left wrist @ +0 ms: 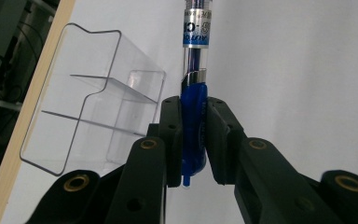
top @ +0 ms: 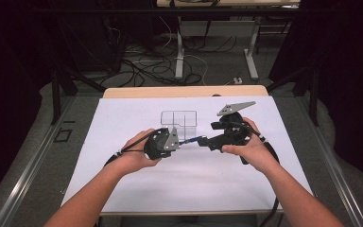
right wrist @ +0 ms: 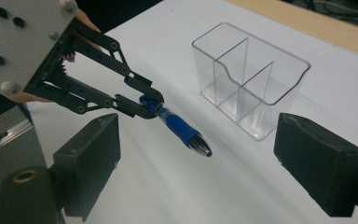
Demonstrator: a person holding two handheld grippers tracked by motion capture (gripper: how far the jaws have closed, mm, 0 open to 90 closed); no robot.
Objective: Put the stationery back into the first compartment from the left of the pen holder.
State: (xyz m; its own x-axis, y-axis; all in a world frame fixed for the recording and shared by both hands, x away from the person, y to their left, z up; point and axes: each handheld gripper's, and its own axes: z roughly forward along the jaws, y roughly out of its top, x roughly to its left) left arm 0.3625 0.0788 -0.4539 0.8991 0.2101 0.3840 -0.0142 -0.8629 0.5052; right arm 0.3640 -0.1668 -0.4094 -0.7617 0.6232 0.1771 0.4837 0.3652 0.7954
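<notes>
The blue pen hung above the white bench, its long axis roughly level, running across the bench from the left tool toward the right tool. The left tool pinched it at the clip end, so the dark tip pointed at the right tool, whose jaws stood spread wide on either side of the tip without touching it. A clear divided organizer stood just behind the pen, apart from both tools; nothing lay between them.
</notes>
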